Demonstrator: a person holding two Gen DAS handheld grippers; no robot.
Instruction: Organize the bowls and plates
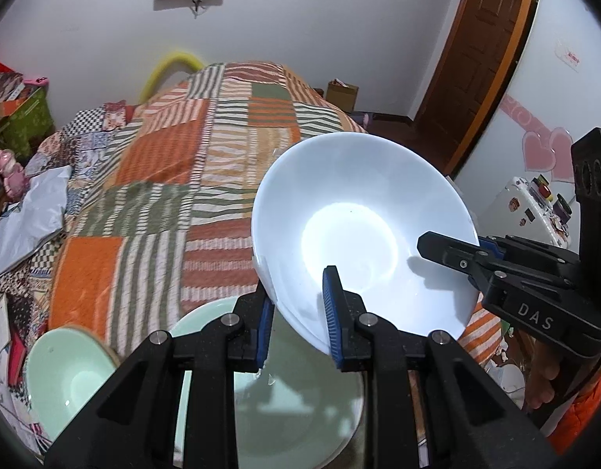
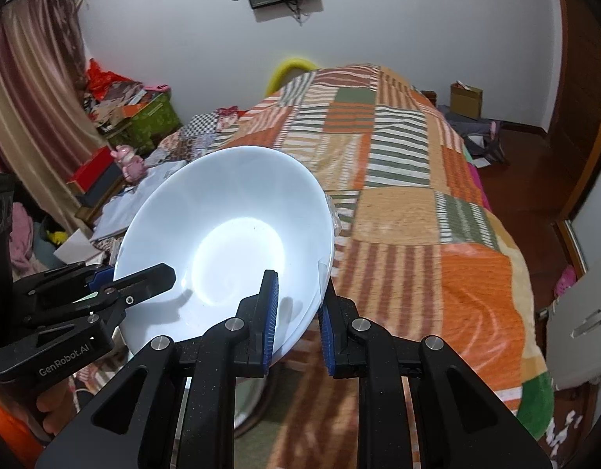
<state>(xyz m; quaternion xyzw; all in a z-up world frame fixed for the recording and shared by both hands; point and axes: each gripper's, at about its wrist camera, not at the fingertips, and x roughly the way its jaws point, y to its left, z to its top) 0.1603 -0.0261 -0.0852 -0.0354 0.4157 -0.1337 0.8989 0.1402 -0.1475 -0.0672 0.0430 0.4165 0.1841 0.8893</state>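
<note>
Left wrist view: white bowl (image 1: 363,226) lifted, tilted over bed (image 1: 206,148), above green plate (image 1: 300,402). Left gripper (image 1: 296,312) clamped on near rim, right gripper (image 1: 449,252) clamped on opp. rim. Prob. stiff, glossy, slippery, breakable; best held by rim w/ both. Plain white, deep, shiny.

"DAS" stands in pale letters on the right gripper (image 1: 449,252) body, at right of the left wrist frame. "GenRobot.AI" stands on the left gripper (image 2: 144,277) body, lower left of the right wrist frame.
</note>
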